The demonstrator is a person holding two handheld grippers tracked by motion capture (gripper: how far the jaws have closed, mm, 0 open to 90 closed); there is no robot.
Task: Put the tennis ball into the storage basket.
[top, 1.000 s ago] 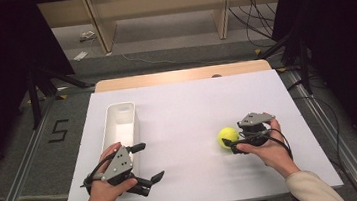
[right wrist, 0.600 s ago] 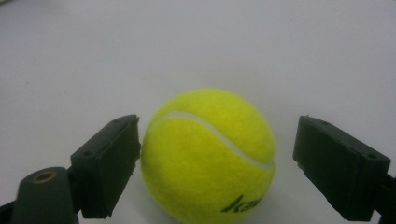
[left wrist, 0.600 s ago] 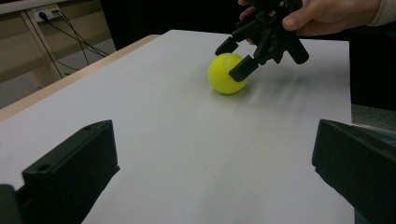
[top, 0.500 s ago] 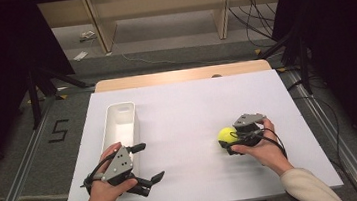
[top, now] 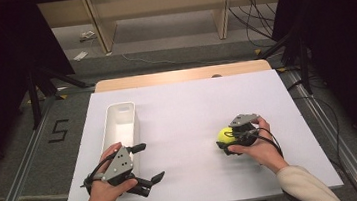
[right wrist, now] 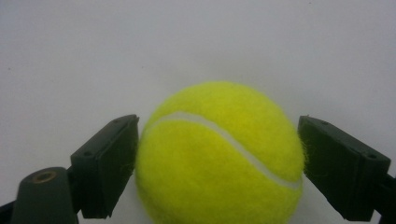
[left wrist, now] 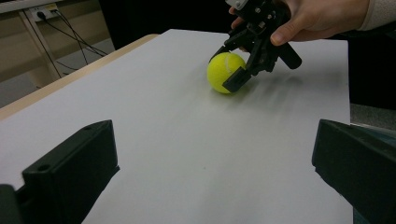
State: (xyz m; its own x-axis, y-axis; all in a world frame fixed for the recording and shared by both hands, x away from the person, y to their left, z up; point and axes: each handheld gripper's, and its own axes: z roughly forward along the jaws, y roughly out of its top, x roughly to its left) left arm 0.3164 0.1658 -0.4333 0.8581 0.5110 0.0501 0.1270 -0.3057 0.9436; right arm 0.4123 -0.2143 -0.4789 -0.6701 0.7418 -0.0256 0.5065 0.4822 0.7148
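A yellow tennis ball (top: 224, 136) rests on the white tabletop (top: 187, 109) at the right. My right gripper (top: 226, 140), held in a hand, has its two black jaws on either side of the ball and pressed against it. In the right gripper view the ball (right wrist: 219, 154) sits between the pads (right wrist: 109, 163), touching both. From the left gripper view the ball (left wrist: 225, 72) lies far ahead, clasped by the other gripper. My left gripper (top: 151, 160) stays near the front left edge, open, with nothing between its jaws.
A long white tray (top: 121, 121) stands at the left of the table, just beyond the left hand. A wooden table edge (top: 179, 75) runs along the back. Shelving and cables lie on the floor behind.
My right gripper has slid left onto the tennis ball and its jaws now hold it on both sides. The left gripper has not moved.
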